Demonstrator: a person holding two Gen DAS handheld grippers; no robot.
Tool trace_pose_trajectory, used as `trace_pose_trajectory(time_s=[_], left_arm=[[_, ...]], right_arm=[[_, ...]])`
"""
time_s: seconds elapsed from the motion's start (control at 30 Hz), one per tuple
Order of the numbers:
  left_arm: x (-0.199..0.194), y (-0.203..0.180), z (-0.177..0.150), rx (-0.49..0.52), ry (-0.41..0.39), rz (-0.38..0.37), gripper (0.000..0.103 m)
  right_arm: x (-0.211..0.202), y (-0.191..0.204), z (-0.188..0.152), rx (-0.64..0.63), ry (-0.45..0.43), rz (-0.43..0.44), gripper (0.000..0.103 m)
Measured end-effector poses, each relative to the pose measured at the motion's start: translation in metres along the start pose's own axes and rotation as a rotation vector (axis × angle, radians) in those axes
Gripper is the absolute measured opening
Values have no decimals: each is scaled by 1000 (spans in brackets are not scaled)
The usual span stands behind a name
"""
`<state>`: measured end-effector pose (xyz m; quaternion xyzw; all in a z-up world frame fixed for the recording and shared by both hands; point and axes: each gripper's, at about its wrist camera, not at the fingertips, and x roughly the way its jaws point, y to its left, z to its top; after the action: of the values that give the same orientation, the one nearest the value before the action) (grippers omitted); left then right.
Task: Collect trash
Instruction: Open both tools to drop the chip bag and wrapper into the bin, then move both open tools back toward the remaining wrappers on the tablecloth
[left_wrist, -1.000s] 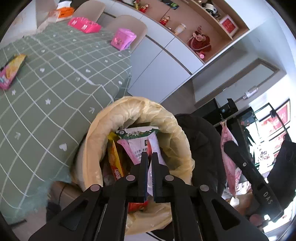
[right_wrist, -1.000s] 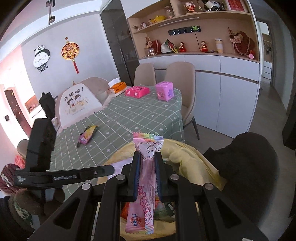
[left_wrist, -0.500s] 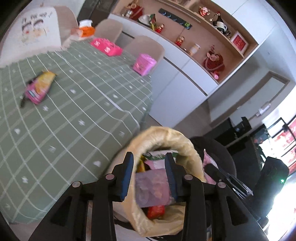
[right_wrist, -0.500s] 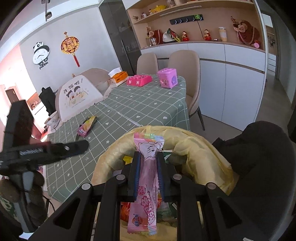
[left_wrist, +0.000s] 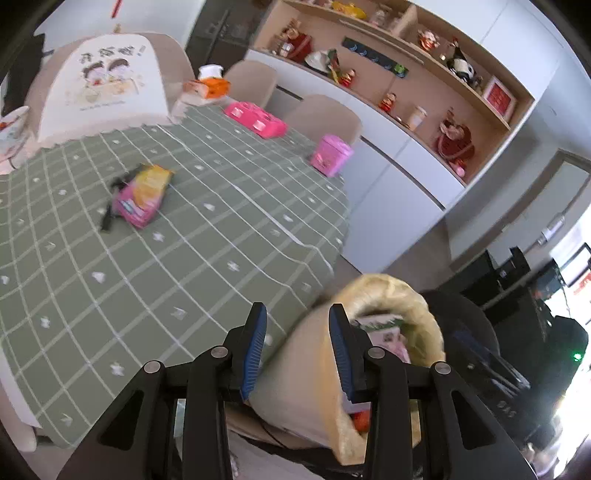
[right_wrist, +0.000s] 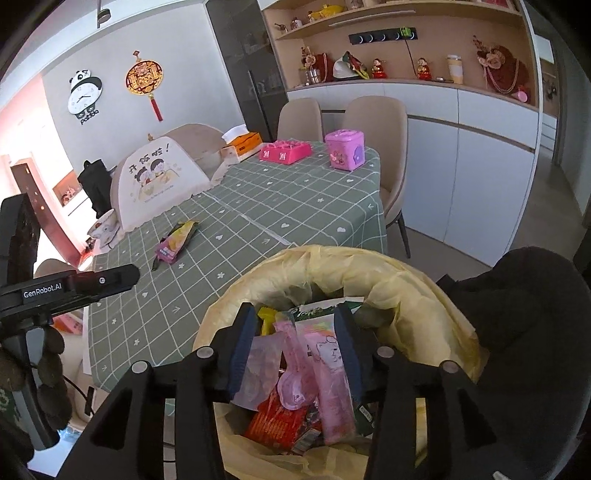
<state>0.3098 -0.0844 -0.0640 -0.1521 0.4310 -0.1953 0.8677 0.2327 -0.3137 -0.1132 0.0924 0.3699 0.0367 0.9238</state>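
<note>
left wrist view: we look over the table edge toward the far cabinets.
left gripper (left_wrist: 297, 343): we see the jaws apart, nothing between the pads; the yellow bag rim shows through the gap.
yellow trash bag (left_wrist: 391, 291): near right, just beside the table edge, mouth open, wrappers inside.
snack wrapper (left_wrist: 142, 195): pink and orange, lying flat on the green checked tablecloth (left_wrist: 184, 266), left of centre, well apart from the bag.
far table end: pink toy box (left_wrist: 330, 155), pink block tray (left_wrist: 256, 120), orange tissue box (left_wrist: 207, 86).
right wrist view: we look down into the bag mouth.
right gripper (right_wrist: 295, 343): jaws have just been opening; they stand apart above the bag, pads not pressing on anything.
pink candy wrapper (right_wrist: 328, 376): loose in the bag between the jaws, leaning on the other trash, close to the right pad.
bag contents: red packet (right_wrist: 277, 421), green and white packet (right_wrist: 317, 310), clear pouch.
left gripper, seen here: at the far left edge, over the near table side.
snack wrapper, seen here: on the tablecloth, left of the bag, far from it.
</note>
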Motion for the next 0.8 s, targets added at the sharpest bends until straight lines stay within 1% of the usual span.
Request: trace_pose_trajectory(time_s=[0.1, 0.17, 0.27, 0.33, 0.4, 0.5, 0.63, 0.7, 0.8], left_arm=[[-13, 15, 7, -10, -50, 40, 36], [-23, 27, 13, -25, -85, 74, 36], [-42, 48, 23, -42, -144, 127, 36], [-55, 64, 29, -47, -179, 166, 36], [-64, 80, 36, -59, -203, 196, 36], [-72, 107, 44, -94, -232, 240, 36], [-64, 144, 53, -135, -227, 269, 36], [-54, 159, 56, -140, -206, 270, 36], [-28, 183, 65, -152, -156, 254, 37]], right_arm=[[-6, 4, 4, -1, -21, -10, 42], [-10, 9, 10, -22, -34, 5, 43], [-9, 24, 20, -50, -49, 38, 42], [-2, 36, 26, -49, -51, 75, 42], [5, 46, 31, -50, -49, 105, 42], [23, 72, 40, -79, -38, 149, 42], [51, 103, 52, -99, -15, 184, 42], [66, 114, 58, -95, -3, 192, 42], [91, 129, 68, -88, 17, 186, 43]])
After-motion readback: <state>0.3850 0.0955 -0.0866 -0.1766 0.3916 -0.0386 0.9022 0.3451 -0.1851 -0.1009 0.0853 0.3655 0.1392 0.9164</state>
